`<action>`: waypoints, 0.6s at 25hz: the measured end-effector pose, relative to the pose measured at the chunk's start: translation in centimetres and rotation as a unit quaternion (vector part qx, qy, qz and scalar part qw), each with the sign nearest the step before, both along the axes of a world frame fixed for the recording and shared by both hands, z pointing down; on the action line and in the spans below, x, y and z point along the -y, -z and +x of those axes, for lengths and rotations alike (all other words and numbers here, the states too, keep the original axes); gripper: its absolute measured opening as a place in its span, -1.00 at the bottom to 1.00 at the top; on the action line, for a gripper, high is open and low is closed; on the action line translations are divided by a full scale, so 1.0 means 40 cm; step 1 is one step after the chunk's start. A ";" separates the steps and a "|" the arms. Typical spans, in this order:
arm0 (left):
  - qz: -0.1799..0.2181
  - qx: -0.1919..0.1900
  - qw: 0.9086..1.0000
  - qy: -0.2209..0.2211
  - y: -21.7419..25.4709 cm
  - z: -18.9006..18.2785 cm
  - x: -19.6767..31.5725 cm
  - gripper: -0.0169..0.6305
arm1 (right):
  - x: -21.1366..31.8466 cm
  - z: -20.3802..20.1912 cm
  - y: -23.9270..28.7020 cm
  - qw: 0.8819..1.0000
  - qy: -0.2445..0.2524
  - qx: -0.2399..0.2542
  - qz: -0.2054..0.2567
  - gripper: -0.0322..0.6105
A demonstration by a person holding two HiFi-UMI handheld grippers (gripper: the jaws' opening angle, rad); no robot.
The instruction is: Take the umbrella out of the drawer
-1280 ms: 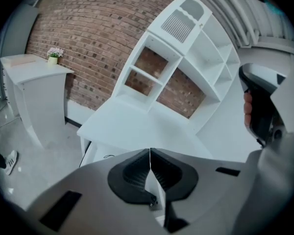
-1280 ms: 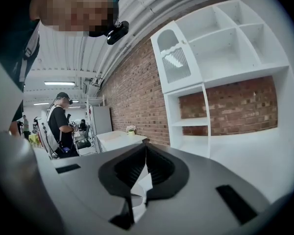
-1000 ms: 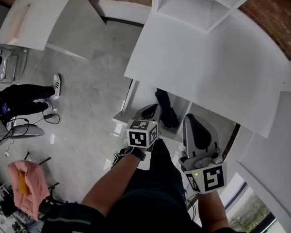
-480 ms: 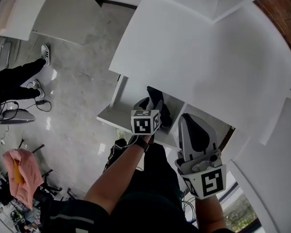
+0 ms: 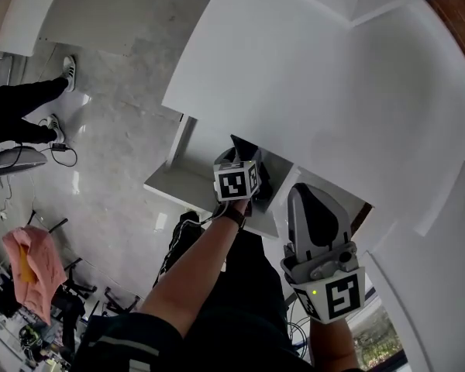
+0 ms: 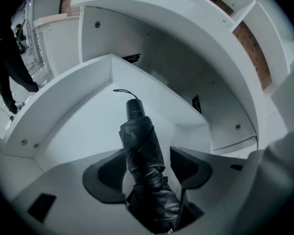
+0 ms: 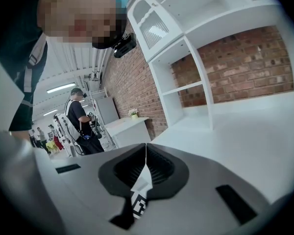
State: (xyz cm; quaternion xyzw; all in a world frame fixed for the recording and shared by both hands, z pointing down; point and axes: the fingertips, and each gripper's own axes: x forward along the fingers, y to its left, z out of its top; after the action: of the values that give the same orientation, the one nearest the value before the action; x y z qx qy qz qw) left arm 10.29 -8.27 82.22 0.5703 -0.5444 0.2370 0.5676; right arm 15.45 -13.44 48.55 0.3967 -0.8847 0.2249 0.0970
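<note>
Floor: grey polished concrete floor (image 5: 124, 130), glossy, with pale reflections; cables (image 5: 62, 152) trail across it at the left.
Walls: red brick wall (image 7: 235, 67) behind the shelving, running on down the room.
Counter: broad white counter (image 5: 310, 76); a second white counter (image 5: 62, 14) stands across the aisle.
Shelving: tall white shelf unit (image 7: 186, 38) with open compartments, set against the brick.
Far end: low white cabinet (image 7: 130, 129) carrying a small potted plant (image 7: 133, 113); a person in dark clothes (image 7: 81, 126) stands near it.
Light: strip lights (image 7: 61, 88) on the ceiling; bright, even light.
Left edge: a bystander's dark legs (image 5: 23, 103) in white sneakers; a pink cloth (image 5: 32, 271) lower down.
</note>
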 end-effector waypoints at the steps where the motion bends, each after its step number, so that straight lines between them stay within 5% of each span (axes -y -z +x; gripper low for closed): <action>1: -0.005 0.001 1.000 0.006 -0.010 0.002 -0.002 -0.13 | 0.001 0.001 -0.002 1.000 0.001 0.001 -0.004 -0.89; 15: -0.059 0.033 0.998 0.020 -0.136 0.012 -0.010 0.06 | -0.021 0.028 -0.079 0.999 -0.001 -0.011 -0.045 -0.89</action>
State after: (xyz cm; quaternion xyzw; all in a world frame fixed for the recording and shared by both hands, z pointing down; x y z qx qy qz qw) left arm 10.79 -7.85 87.65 0.5167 -0.5589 0.2760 0.5869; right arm 16.58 -12.61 51.70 0.3950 -0.8723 0.2599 0.1242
